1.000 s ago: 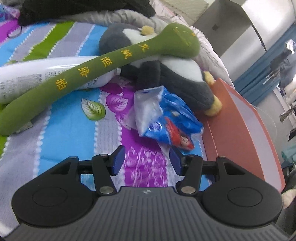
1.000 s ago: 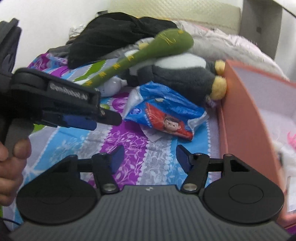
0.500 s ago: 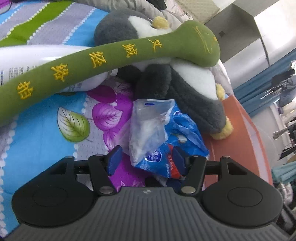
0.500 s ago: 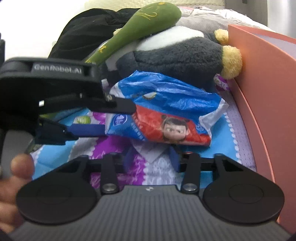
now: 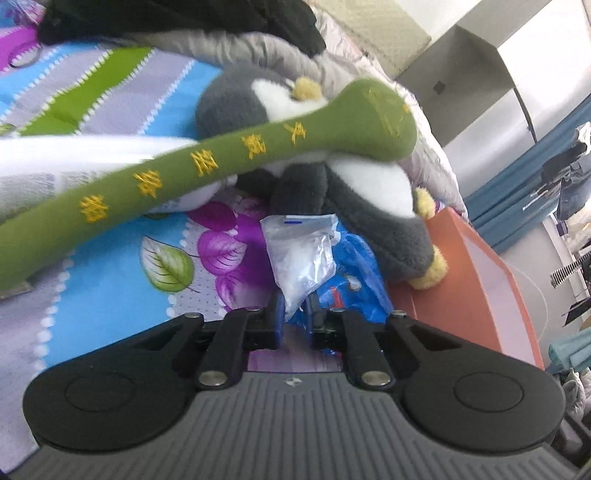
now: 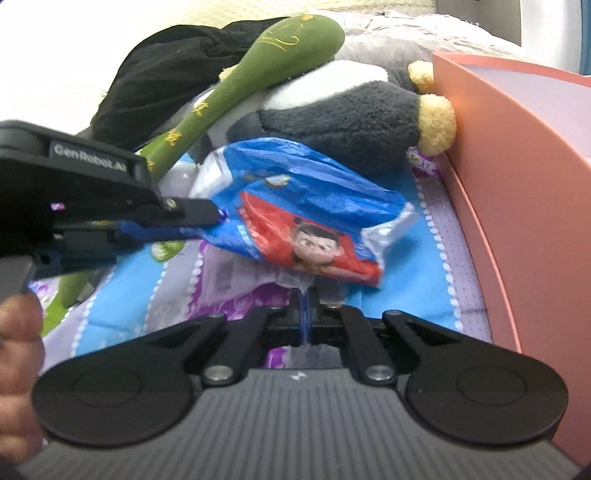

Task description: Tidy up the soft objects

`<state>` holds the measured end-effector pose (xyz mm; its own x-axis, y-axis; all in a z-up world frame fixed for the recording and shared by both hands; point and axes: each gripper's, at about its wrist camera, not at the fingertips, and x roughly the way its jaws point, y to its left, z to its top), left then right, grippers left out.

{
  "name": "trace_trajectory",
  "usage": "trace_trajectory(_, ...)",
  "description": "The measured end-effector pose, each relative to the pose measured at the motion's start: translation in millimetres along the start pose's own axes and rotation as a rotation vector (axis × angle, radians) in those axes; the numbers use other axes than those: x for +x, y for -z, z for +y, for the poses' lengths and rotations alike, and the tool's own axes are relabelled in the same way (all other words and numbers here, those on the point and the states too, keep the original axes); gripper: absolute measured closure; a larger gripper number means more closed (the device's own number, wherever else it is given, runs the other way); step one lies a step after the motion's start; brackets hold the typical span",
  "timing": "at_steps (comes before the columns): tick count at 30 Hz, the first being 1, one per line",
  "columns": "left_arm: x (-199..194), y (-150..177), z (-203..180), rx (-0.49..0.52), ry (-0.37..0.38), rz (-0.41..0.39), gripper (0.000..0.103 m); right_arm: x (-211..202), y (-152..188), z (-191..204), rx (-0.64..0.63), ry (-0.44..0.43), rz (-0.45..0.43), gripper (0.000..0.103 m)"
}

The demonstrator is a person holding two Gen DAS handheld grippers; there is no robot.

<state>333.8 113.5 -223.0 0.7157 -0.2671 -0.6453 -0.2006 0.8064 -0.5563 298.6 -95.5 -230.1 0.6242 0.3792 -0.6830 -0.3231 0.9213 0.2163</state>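
Left wrist view. The left gripper [image 5: 294, 320], its jaws having just closed, pinches the clear end of a crumpled blue-and-red plastic tissue pack [image 5: 314, 262] that lies on a bedsheet [image 5: 110, 295] printed with bright stripes and purple leaves. Behind the pack lies a grey-and-white plush penguin with yellow feet [image 5: 354, 206]. A long green plush stick with yellow embroidered characters [image 5: 207, 166] rests across the penguin and a white plastic bottle [image 5: 74, 166]. A salmon-pink box [image 5: 476, 291] stands to the right, just beside the penguin's feet. Dark clothing [image 5: 177, 18] is heaped at the top.

Right wrist view. The right gripper [image 6: 304, 314], its jaws also having just closed, clamps a thin clear flap at the near edge of the same pack [image 6: 306, 225]. The left gripper [image 6: 207, 218], held by a hand [image 6: 18, 354], grips the pack's left end. The penguin [image 6: 343, 110] lies behind, its foot touching the pink box [image 6: 517, 192].
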Motion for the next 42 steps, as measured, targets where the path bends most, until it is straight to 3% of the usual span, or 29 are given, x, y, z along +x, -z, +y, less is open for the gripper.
trace_trajectory(13,-85,41,7,-0.062,-0.071,-0.043,0.093,-66,35,10,-0.078,-0.029,0.027,0.099)
trace_trajectory(20,-113,76,7,-0.048,-0.109,-0.011,0.093,-96,62,13,-0.129,0.001,0.059,0.099)
trace_trajectory(30,-152,101,27,-0.055,-0.192,-0.031,0.093,-124,76,7,-0.149,0.045,0.049,0.099)
trace_trajectory(39,-174,121,44,-0.076,-0.217,0.028,0.092,-128,75,-8,-0.088,0.078,0.032,0.097)
trace_trajectory(42,-175,127,45,-0.048,-0.232,0.073,0.083,-126,75,-11,-0.054,0.054,0.048,0.095)
